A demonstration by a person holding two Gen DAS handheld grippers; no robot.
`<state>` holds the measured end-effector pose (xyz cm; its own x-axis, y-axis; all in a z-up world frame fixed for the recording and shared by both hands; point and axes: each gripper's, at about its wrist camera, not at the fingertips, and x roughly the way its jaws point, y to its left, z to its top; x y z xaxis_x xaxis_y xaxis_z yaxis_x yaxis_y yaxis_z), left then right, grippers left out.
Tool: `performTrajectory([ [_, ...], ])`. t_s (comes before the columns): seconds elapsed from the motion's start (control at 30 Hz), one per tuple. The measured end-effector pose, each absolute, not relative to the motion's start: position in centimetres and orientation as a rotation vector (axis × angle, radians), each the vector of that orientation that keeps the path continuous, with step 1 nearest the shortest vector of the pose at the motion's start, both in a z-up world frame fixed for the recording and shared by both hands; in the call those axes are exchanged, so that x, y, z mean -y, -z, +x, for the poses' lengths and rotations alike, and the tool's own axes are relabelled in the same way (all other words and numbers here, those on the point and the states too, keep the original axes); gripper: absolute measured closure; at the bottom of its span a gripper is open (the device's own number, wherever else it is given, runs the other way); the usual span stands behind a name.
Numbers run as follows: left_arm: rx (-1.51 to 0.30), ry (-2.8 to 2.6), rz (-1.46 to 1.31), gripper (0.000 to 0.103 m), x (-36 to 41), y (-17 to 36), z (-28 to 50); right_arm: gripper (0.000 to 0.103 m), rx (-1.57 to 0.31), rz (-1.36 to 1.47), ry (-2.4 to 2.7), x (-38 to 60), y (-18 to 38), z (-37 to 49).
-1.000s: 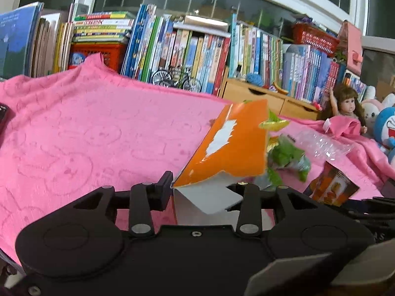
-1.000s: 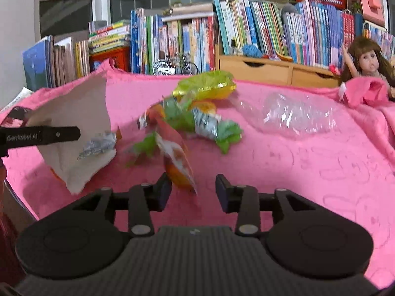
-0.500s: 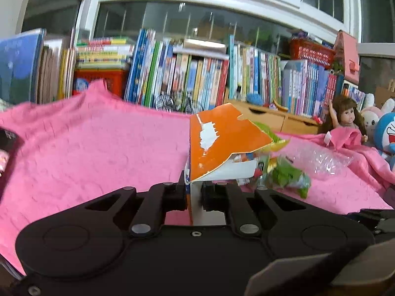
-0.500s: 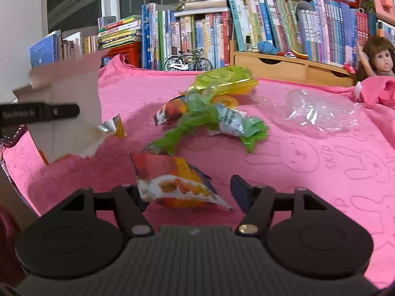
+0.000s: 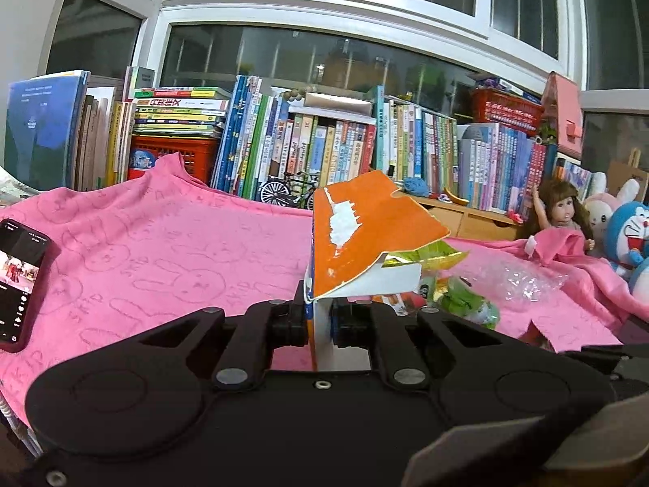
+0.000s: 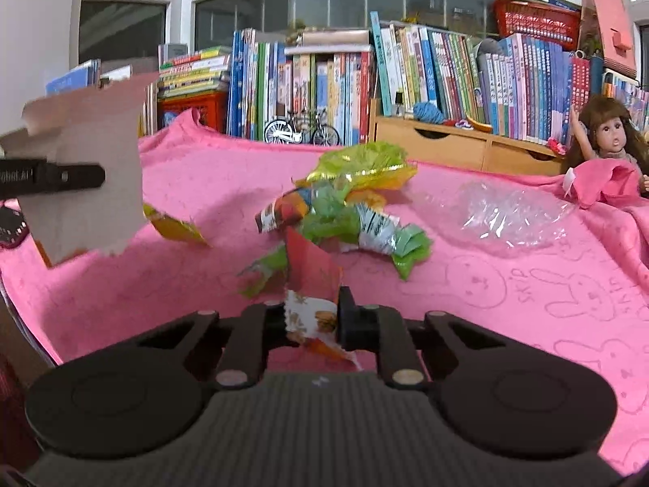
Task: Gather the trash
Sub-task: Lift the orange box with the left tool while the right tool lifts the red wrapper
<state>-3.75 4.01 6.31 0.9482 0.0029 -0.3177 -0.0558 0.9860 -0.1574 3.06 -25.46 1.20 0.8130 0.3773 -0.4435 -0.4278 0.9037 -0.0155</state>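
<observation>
Gripping: L tongs (image 5: 317, 320) carton (image 5: 365, 235), R tongs (image 6: 311, 318) wrapper (image 6: 310, 284).

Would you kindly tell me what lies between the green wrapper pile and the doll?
A crumpled clear plastic sheet lies on the pink blanket, seen in both wrist views.

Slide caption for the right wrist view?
Right gripper shut on a red snack wrapper above the pink blanket, green wrappers lying beyond.

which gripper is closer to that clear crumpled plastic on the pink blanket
Right. The right gripper, shut on a snack wrapper, sits just short of the clear plastic. The left gripper, clamping orange cardboard, is farther left.
</observation>
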Motion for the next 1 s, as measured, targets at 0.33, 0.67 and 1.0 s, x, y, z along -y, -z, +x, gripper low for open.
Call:
performTrajectory([
  [0.33,-0.327,0.052,-0.181,0.094,-3.4,-7.0,-8.1,0.085,-0.420,-0.046,-0.476,26.2,-2.3,0.1],
  [0.67,-0.351,0.088,-0.210,0.094,-3.2,-6.7,-13.1,0.085,-0.427,0.009,-0.492,27.4,-2.0,-2.7],
  [1.0,-0.418,0.145,-0.229,0.094,-3.7,-6.2,-15.5,0.085,-0.450,0.067,-0.513,28.1,-1.4,-4.9],
])
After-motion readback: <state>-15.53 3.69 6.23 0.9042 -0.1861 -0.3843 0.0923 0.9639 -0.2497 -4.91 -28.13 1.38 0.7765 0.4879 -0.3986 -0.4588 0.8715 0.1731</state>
